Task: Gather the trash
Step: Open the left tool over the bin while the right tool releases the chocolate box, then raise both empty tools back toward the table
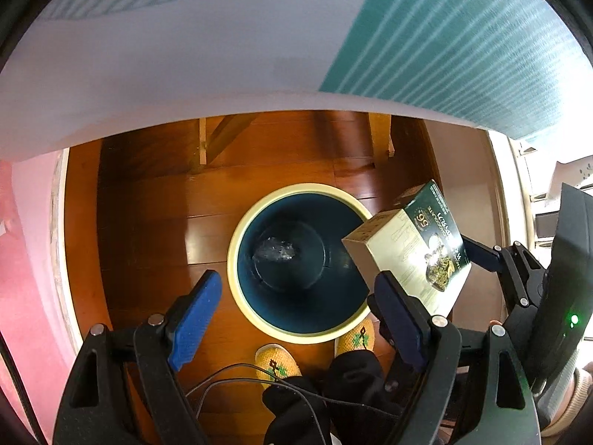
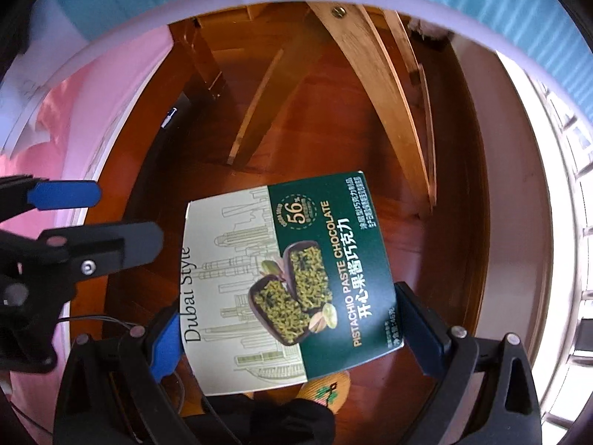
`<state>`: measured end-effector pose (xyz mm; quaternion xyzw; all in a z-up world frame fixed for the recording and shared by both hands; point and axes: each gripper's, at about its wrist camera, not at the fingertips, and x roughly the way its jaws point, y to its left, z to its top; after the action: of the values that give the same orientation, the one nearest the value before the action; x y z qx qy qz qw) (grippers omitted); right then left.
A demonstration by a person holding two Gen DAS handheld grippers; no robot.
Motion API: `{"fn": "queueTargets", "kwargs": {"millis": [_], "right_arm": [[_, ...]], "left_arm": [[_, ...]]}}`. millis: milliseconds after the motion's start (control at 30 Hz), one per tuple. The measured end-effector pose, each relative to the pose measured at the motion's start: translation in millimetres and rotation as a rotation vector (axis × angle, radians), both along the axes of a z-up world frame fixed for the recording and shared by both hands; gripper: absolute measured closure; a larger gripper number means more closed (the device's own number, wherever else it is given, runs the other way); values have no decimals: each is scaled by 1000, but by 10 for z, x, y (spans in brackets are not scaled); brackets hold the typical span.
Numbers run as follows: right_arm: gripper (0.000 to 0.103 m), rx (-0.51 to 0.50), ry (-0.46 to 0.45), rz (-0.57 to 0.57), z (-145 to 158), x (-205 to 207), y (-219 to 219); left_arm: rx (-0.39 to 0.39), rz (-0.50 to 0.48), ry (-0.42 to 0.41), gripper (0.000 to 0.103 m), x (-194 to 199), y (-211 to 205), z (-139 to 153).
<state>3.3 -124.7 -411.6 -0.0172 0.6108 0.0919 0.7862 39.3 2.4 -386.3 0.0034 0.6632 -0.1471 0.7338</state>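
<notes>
We see the right gripper (image 2: 292, 319) clamped on the chocolate box (image 2: 289, 278), held tilted over the bin's (image 1: 237, 230) near rim above the wooden floor (image 1: 148, 204). Left gripper (image 1: 296, 315) jaws apart, empty; crumpled wrapper (image 1: 274, 250) in the bin

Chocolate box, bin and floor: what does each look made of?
Chocolate box: printed paperboard, slightly glossy, with crisp folded edges and a flat printed face. Bin: probably moulded plastic, with a smooth cream rim and a dark teal inside showing soft reflections. Floor: reddish wood planks, varnished, with visible seams and bright glare patches.
</notes>
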Motion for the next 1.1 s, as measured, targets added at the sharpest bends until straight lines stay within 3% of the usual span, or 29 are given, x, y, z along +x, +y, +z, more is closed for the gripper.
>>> {"fn": "queueTargets", "kwargs": {"millis": [300, 400, 800, 1000, 1100], "right_arm": [[4, 15, -26, 7, 85, -29, 47], [4, 61, -16, -16, 100, 6, -2], [4, 38, -2, -10, 74, 6, -22], [4, 48, 32, -35, 245, -47, -99], [4, 108, 89, -75, 452, -106, -205]], "left_arm": [[4, 4, 3, 20, -20, -1, -24], [4, 11, 3, 20, -26, 25, -9], [23, 45, -7, 20, -63, 122, 36], [45, 63, 3, 20, -218, 236, 250], [45, 73, 12, 20, -340, 321, 493]]}}
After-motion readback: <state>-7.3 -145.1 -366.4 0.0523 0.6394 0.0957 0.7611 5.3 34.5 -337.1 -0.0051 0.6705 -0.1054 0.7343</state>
